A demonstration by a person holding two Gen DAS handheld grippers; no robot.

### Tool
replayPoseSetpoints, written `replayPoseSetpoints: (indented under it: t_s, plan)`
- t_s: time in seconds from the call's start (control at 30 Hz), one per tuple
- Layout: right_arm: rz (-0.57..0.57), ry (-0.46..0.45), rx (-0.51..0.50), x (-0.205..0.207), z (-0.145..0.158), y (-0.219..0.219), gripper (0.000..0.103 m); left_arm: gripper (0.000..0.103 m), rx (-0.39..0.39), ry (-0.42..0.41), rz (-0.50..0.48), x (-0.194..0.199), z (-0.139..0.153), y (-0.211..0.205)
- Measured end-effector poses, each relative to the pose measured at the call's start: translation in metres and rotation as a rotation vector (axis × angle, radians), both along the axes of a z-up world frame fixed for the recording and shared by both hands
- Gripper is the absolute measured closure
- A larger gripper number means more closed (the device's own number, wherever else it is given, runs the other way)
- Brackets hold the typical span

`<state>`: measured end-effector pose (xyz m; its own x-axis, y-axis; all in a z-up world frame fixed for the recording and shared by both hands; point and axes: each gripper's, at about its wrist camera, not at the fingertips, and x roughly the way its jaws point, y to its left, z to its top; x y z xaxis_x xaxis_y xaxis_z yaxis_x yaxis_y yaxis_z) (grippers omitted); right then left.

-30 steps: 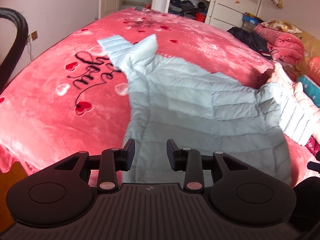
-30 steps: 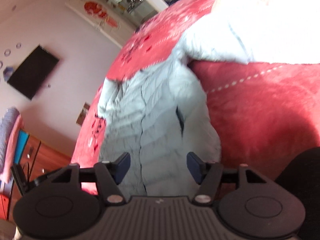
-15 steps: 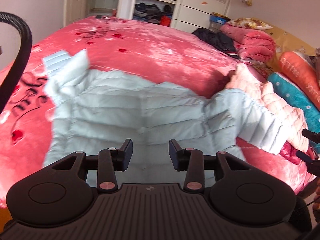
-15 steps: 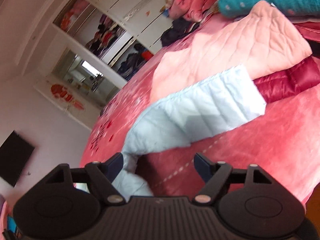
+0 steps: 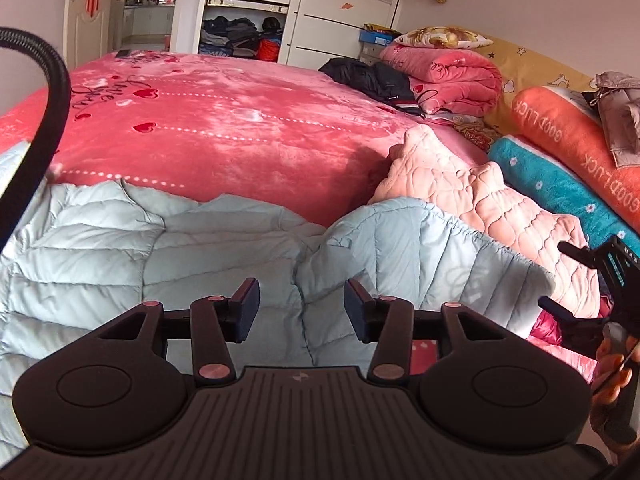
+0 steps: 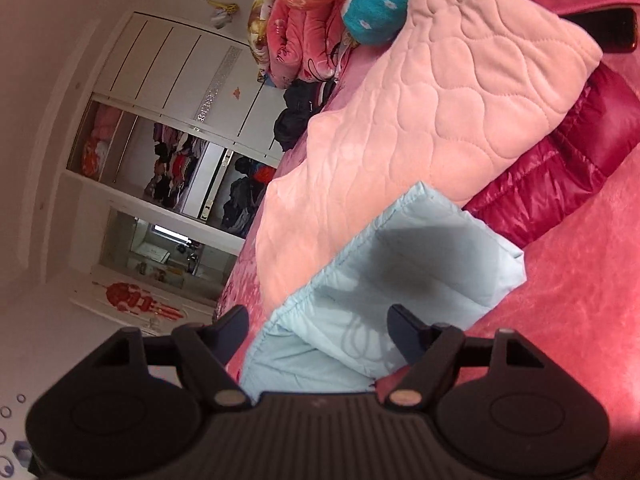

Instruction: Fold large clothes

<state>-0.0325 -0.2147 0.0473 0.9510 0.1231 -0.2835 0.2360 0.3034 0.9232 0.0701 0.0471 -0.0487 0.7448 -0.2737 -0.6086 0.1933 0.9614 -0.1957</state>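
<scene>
We have swung both tools along the pale blue jacket point(image 5: 160, 264) toward its sleeve point(image 6: 404, 276), which lies against the pink quilted garment point(image 6: 420, 120). The left tool point(image 5: 298, 308) has just been opening, nothing between its jaws. The right tool point(image 6: 318, 334), rolled over, now hangs above that sleeve, jaws apart.

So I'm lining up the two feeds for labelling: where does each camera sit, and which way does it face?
Left wrist: on the left gripper, facing across the bed over the pale blue jacket; jaws open, the person's hand at right.
Right wrist: on the right gripper, rolled sideways, over the jacket's sleeve; jaws open.
Shared: jacket, pink quilted garment, wardrobe.
</scene>
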Motion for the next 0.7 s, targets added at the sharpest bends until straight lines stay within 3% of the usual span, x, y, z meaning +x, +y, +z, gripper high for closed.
replayPoseSetpoints:
  t_s: [0.17, 0.3, 0.4, 0.5, 0.53, 0.6, 0.7]
  plan:
    - [-0.044, -0.015, 0.210, 0.024, -0.019, -0.020, 0.026, 0.044, 0.000, 0.018, 0.017, 0.003, -0.016, 0.008]
    - [-0.119, 0.046, 0.352, 0.028, -0.032, -0.036, 0.025, 0.044, -0.014, 0.040, 0.052, 0.007, -0.026, 0.021]
    - [-0.153, 0.075, 0.433, 0.030, -0.043, -0.045, 0.025, 0.043, -0.034, 0.052, 0.075, 0.013, -0.031, 0.031]
    - [-0.164, 0.129, 0.446, 0.030, -0.045, -0.048, 0.026, 0.043, -0.053, 0.052, 0.091, 0.019, -0.034, 0.041]
    - [-0.168, 0.148, 0.443, 0.030, -0.044, -0.047, 0.028, 0.043, -0.062, 0.051, 0.097, 0.020, -0.034, 0.044]
    - [-0.178, 0.182, 0.430, 0.028, -0.044, -0.044, 0.047, 0.042, -0.082, 0.043, 0.111, 0.025, -0.035, 0.052]
    - [-0.187, 0.168, 0.408, 0.024, -0.044, -0.040, 0.060, 0.040, -0.115, 0.028, 0.120, 0.030, -0.037, 0.060]
